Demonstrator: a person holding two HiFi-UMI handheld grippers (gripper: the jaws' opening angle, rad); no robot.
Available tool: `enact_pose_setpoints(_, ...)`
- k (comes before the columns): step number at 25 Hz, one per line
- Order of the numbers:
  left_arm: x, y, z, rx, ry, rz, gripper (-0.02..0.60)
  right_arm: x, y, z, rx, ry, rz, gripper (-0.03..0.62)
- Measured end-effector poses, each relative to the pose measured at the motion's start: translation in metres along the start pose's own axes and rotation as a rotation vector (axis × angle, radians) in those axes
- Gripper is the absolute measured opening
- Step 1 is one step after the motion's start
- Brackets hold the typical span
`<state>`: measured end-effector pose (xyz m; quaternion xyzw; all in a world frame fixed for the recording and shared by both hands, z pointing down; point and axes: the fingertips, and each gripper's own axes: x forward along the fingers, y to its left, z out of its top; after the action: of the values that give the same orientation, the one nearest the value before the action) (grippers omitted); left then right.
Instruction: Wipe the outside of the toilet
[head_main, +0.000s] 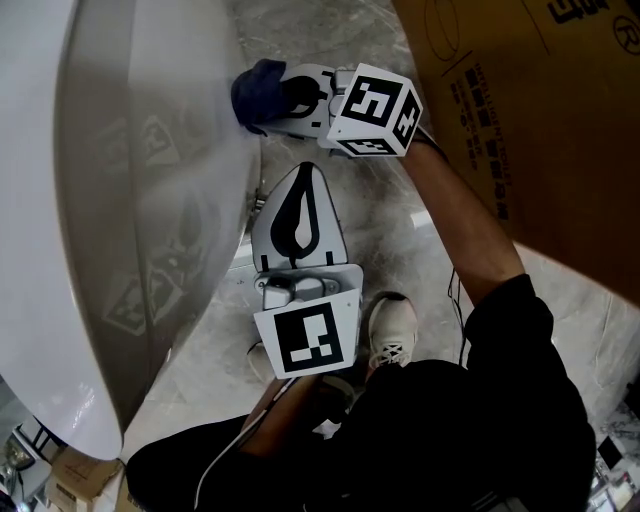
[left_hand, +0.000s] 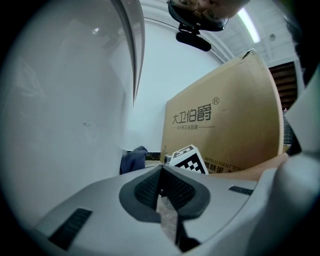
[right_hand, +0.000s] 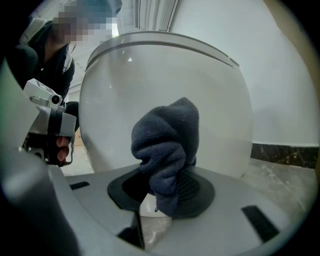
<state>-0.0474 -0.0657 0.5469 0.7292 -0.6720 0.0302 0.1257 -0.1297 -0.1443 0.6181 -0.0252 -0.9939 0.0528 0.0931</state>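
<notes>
toilet (head_main: 130, 200) fills the left, its long axis running up the head view. just beside it, the left gripper (head_main: 305, 180) is empty, jaws pressed together. the right gripper (head_main: 275, 100) pinches a dark blue cloth (head_main: 255, 88) against the toilet's side.

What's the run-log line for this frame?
right gripper: shut on cloth, cloth at toilet outer wall | left gripper: shut, empty, beside toilet | stage: wipe

The toilet (head_main: 130, 200) is running off the head view at nine o'clock, the cardboard box (head_main: 530, 120) at two; the right gripper (right_hand: 162, 192) is hiding the lower end of the cloth (right_hand: 167, 140).
</notes>
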Motion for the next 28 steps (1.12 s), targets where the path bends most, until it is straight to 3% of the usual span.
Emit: enact_pose_setpoints(28, -0.001, 0.012, -0.014, -0.02, 0.032, 0.024, 0.011, 0.034, -0.007, -0.1, 0.122, 0.161, -0.055, 0.114)
